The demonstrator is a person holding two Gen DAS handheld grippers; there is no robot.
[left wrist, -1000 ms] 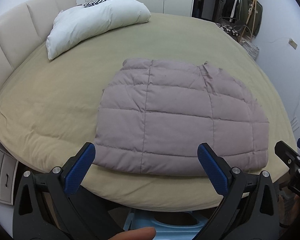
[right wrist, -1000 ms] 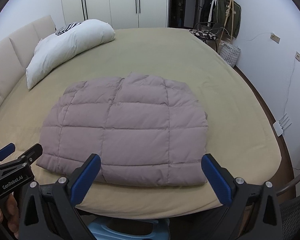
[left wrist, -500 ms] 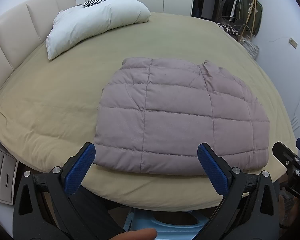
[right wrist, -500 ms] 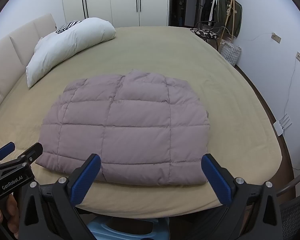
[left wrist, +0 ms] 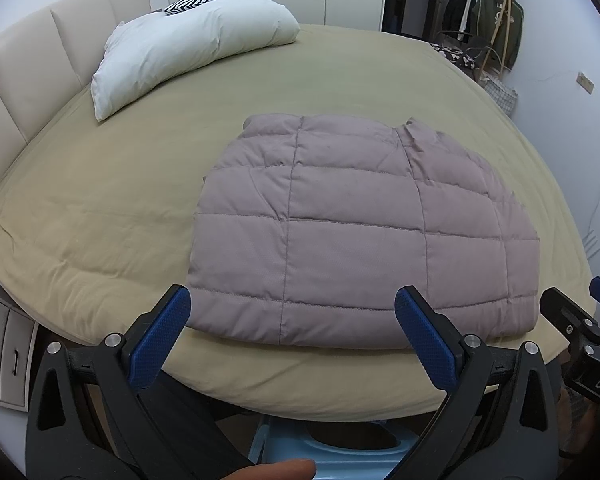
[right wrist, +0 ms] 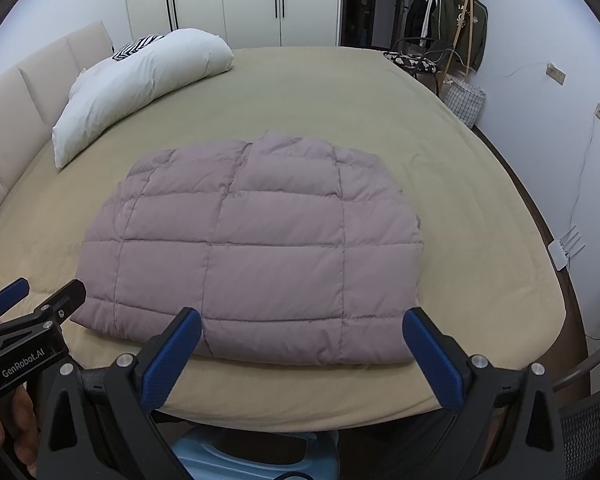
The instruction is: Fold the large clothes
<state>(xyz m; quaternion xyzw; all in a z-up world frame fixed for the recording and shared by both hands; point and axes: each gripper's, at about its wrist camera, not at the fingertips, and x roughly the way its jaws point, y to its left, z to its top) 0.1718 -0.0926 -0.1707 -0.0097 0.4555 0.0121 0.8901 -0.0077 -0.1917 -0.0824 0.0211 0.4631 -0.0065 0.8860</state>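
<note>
Jacket (left wrist: pixel 360 232) flat on bed (left wrist: pixel 100 216), long axis crosswise, near hem just ahead of both grippers. Left gripper (left wrist: pixel 292 332) and right gripper (right wrist: pixel 300 340): jaws wide, empty, equally near.

Plenty of open room here tbh. Both sets of tongs, left gripper (left wrist: pixel 292 336) and right gripper (right wrist: pixel 302 354), hang spread wide just off the near edge of the bed (left wrist: pixel 100 208), nothing between their tips. Straight ahead the only bump is the folded puffer jacket (left wrist: pixel 360 232), lying flat and low. Off to the left of it is a wide bare stretch of sheet, easy to pass over. The pillow (left wrist: pixel 188 44) sits far ahead-left by the headboard (left wrist: pixel 28 60), well apart from the jacket. Ahead-right, past the mattress, a chair (right wrist: pixel 424 60) and clothes rack (right wrist: pixel 456 28) crowd the wall.
</note>
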